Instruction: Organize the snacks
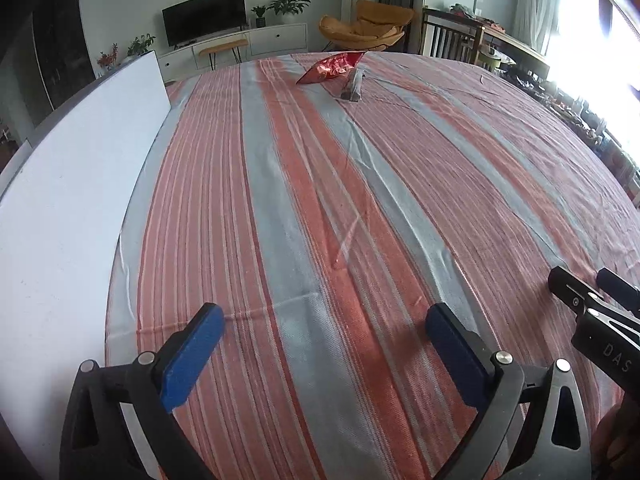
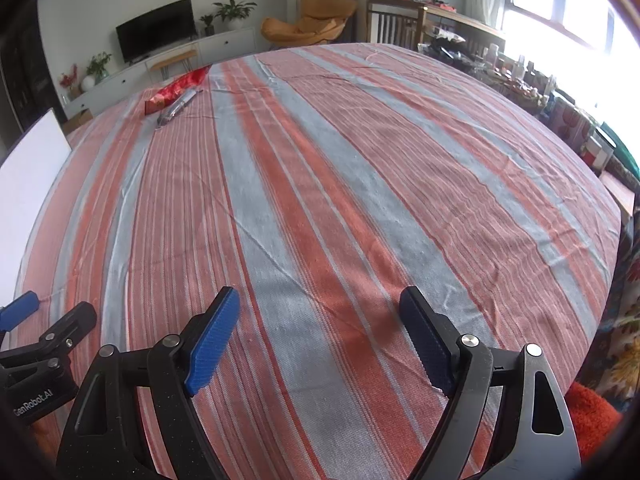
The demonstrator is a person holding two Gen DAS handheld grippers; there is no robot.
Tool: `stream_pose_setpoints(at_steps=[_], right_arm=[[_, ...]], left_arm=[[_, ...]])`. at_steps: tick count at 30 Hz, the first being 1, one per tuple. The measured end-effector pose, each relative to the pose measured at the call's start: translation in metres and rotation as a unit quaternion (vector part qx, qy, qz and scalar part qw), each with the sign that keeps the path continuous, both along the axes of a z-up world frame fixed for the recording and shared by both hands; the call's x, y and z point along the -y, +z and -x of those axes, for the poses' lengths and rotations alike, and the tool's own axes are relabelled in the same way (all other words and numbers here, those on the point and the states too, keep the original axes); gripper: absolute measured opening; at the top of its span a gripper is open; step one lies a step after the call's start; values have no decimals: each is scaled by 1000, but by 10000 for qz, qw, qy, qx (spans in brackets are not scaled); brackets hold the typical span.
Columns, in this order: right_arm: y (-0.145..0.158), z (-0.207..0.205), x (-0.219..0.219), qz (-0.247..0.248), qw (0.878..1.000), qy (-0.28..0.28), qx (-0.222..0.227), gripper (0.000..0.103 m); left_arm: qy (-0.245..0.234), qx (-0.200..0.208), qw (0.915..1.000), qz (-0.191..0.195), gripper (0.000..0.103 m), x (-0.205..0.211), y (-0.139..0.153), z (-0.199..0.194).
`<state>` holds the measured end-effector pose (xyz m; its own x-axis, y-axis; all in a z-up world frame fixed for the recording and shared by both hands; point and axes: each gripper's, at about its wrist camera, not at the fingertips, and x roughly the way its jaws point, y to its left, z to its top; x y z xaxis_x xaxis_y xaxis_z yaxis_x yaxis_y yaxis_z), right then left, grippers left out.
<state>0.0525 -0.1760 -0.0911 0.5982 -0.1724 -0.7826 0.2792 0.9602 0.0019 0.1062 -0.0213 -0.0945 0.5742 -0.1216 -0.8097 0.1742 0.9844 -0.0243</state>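
A red foil snack bag lies at the far end of the striped tablecloth, with a clear snack packet right beside it. Both also show in the right wrist view, the red bag and the clear packet, at the far left. My left gripper is open and empty, low over the near part of the cloth. My right gripper is open and empty, also near the front edge, far from the snacks. The right gripper's side shows in the left wrist view.
A white board lies along the table's left side. A cluttered shelf with boxes runs along the right under the window. A TV stand, plants and an orange chair stand beyond the table.
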Motion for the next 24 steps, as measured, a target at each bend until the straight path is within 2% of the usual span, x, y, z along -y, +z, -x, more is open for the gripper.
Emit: stream_pose_setpoints(at_steps=[24], right_arm=[[0, 1, 0, 4, 10000, 23, -5, 87]], left_arm=[[-5, -10, 10000, -5, 103, 0, 1, -1]])
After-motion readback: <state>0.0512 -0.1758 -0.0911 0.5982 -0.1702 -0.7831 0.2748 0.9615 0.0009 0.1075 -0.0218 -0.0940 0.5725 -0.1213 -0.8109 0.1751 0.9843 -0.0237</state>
